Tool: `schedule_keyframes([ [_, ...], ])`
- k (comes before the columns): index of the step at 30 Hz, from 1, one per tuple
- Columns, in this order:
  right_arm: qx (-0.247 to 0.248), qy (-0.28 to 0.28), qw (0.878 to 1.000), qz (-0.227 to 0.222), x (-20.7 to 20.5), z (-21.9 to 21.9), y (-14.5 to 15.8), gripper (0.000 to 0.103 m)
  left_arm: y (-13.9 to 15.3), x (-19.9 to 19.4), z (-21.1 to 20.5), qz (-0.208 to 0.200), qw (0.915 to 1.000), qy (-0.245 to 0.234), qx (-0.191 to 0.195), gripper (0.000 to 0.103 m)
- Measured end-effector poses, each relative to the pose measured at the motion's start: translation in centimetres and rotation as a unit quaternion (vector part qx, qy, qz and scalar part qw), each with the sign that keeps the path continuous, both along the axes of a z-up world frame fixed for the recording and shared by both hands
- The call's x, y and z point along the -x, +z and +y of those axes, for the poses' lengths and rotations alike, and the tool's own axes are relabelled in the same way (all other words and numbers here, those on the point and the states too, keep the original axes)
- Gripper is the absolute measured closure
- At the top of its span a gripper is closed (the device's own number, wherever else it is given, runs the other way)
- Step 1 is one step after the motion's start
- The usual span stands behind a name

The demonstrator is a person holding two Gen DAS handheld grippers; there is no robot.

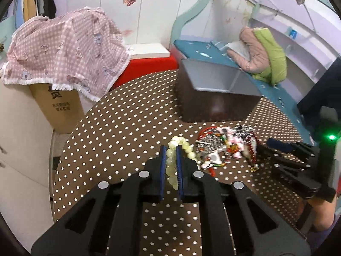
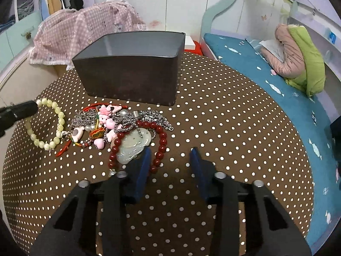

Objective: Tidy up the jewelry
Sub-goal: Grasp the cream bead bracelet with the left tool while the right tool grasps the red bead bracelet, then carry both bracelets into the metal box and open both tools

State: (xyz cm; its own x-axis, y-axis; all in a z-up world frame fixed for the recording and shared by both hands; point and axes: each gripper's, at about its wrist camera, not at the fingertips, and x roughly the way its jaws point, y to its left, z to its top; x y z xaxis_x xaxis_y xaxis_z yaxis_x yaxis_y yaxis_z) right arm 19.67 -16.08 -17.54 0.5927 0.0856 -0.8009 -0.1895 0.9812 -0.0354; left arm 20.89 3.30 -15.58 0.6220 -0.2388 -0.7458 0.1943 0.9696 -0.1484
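The left claw [image 1: 169, 160] is closed on the pale green bead bracelet [image 1: 170, 164], its blue pads pinching one side of the loop; the rest of the bracelet curls ahead of its tips and to the right. From the right wrist view the same bracelet [image 2: 48, 125] hangs off the left claw's tip and trails onto the polka-dot desk [image 2: 223, 128]. Just right of the left claw lies the jewelry heap [image 2: 119, 125]: silver chains, pink charms, red cord and a pale jade pendant [image 2: 133, 147] ringed by a dark red bead bracelet [image 2: 159, 145]. The right claw [image 2: 170, 160] shows its jaws apart in its own view, with bare desk between them; its left pad sits at the red beads' near edge. The frames do not agree with a tight grip, so contact cannot be told. Beyond both claws stands the dark open box [image 2: 132, 81]; what shows of its inside holds no jewelry
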Motion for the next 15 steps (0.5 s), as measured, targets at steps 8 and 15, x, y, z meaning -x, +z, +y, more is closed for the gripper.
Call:
schedule_keyframes([
  [8,0.002,0.016,1.0,-0.004,1.3,-1.1,0.6,0.097,1.8,-0.3,-0.3,0.002,0.9991,-0.03,0.03,0.094],
  [15,-0.018,0.03,0.997,-0.068,3.8,-1.4,5.9,0.097,4.7,-0.4,-1.5,-0.01,0.9964,-0.067,0.052,0.094],
])
